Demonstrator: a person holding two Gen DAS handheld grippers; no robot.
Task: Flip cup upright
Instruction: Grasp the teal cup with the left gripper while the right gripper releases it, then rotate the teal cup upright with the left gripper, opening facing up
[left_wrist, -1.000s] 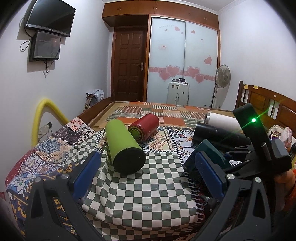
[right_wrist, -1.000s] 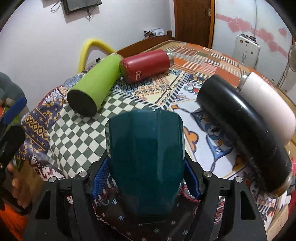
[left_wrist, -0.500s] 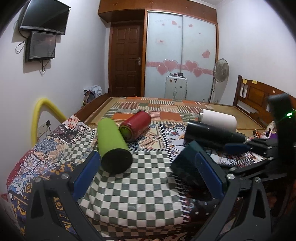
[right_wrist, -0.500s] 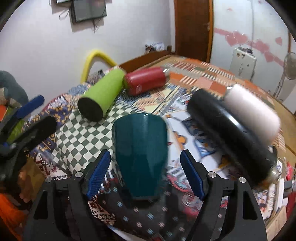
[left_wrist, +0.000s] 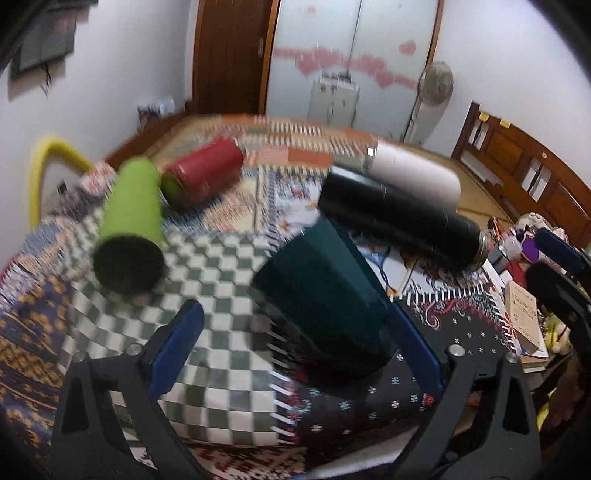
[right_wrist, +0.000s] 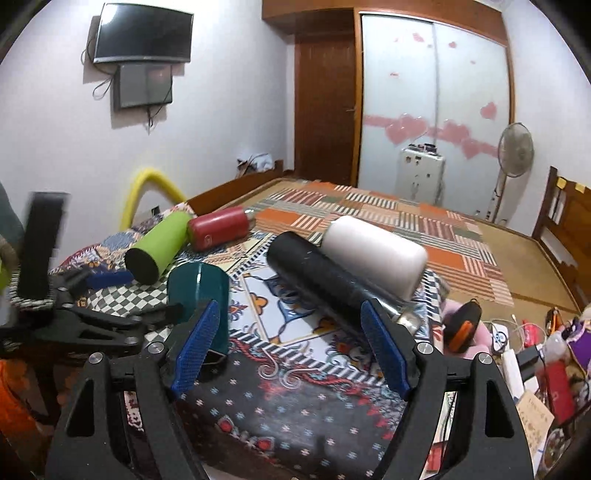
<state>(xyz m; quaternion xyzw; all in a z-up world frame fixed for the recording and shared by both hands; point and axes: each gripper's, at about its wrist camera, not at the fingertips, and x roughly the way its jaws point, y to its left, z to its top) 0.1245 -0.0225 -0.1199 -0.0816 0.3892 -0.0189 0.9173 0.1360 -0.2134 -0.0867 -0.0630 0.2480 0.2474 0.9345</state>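
A dark teal cup (left_wrist: 325, 291) stands mouth-down on the patterned cloth near the table's front edge; it also shows in the right wrist view (right_wrist: 199, 291). My left gripper (left_wrist: 295, 343) is open with the cup between its blue pads, nearer the right pad (left_wrist: 417, 350); I cannot tell if that pad touches it. The left gripper also shows in the right wrist view (right_wrist: 110, 295). My right gripper (right_wrist: 291, 350) is open and empty, to the right of the cup, and shows at the right edge of the left wrist view (left_wrist: 550, 266).
A lime green bottle (left_wrist: 129, 218), a red bottle (left_wrist: 207, 173), a black flask (left_wrist: 399, 218) and a white flask (left_wrist: 413, 173) lie on their sides behind the cup. Clutter and a box (left_wrist: 524, 317) sit at the right edge. A yellow tube (left_wrist: 40, 166) arches at the left.
My right gripper opened, let go of the teal cup and drew back to the right. My left gripper moved right and in, so the cup now sits between its pads.
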